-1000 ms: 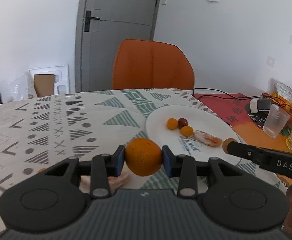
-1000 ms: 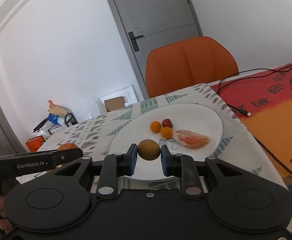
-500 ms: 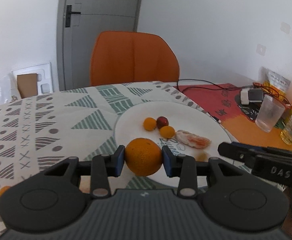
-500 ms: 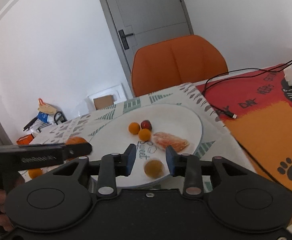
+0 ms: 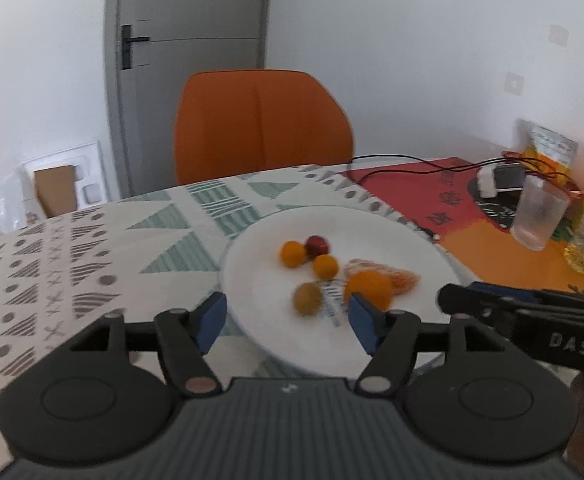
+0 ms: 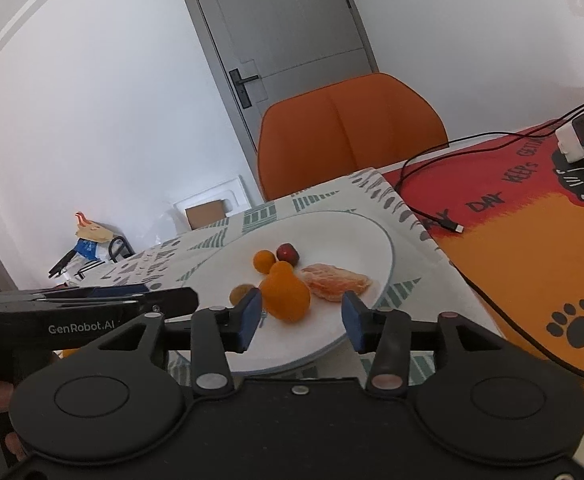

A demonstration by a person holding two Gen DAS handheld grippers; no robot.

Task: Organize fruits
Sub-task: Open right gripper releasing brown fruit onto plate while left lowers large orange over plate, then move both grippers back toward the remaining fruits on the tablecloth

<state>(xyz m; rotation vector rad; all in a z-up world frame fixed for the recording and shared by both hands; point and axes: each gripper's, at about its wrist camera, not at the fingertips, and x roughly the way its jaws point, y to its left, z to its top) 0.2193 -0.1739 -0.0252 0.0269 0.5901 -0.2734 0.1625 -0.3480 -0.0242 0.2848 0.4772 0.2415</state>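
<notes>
resting on the white plate (image 5: 260, 280), large orange (image 5: 367, 288) seen beside brown fruit (image 5: 308, 299), left gripper (image 5: 288, 320) jaws just opened wide, nothing held, right gripper (image 6: 300, 318) jaws just parted, nothing gripped

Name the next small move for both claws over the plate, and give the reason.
Probably draw both back from the plate. The left claw and right claw have just been opening and hold nothing; the orange and brownish fruit lie on the plate.
</notes>
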